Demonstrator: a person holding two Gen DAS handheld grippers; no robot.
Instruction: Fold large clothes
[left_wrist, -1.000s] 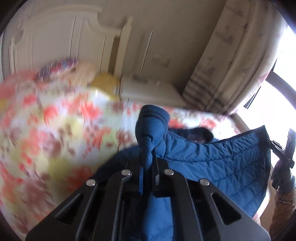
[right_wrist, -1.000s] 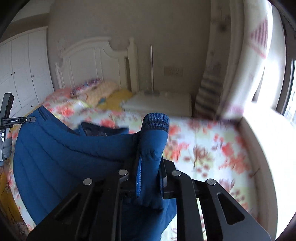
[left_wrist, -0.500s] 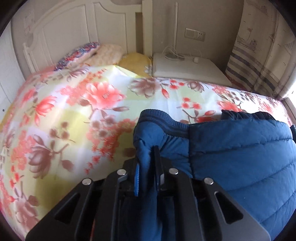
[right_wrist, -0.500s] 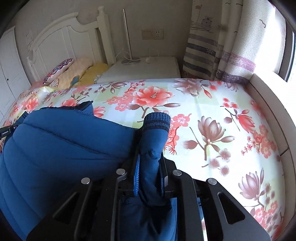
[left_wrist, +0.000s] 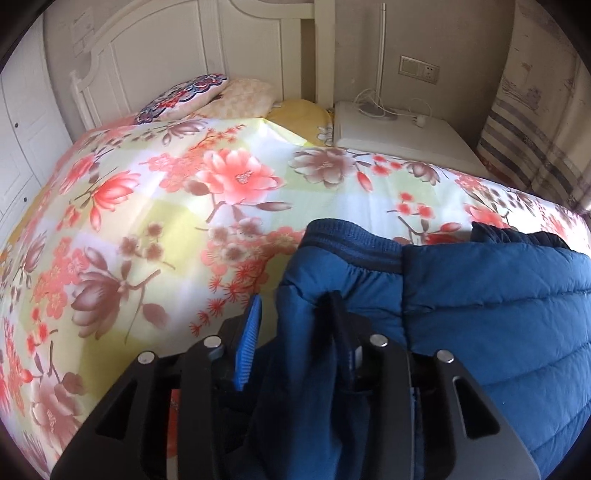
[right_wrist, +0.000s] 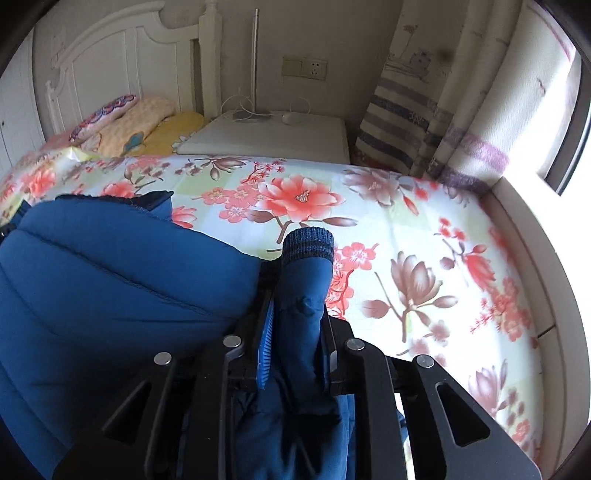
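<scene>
- A blue quilted jacket (left_wrist: 498, 314) is being laid down on the floral bedspread (left_wrist: 166, 206), on the side of it away from the white headboard (left_wrist: 155, 55), and its body is resting flat there.
- One sleeve of the jacket is being let go by the left gripper (left_wrist: 295, 325): its jaws have just been opening, and a gap is now being shown between the blue left pad (left_wrist: 249, 343) and the sleeve cloth, which is still lying between the fingers.
- The other sleeve, with its knitted cuff (right_wrist: 308, 245), is being held tightly by the right gripper (right_wrist: 297, 314); the jaws are narrow and the pads are pressing on the cloth.
- This cuff is pointing toward the headboard and is lying just beside the jacket body.
- The step in hand is judged to be the spreading of the jacket on the bedspread before the first fold.
- For the next move, the right sleeve is probably needing to be released as well, and both grippers to be drawn back without dragging the cloth.
- After that, a new hold on a sleeve or a side edge is being called for.
</scene>
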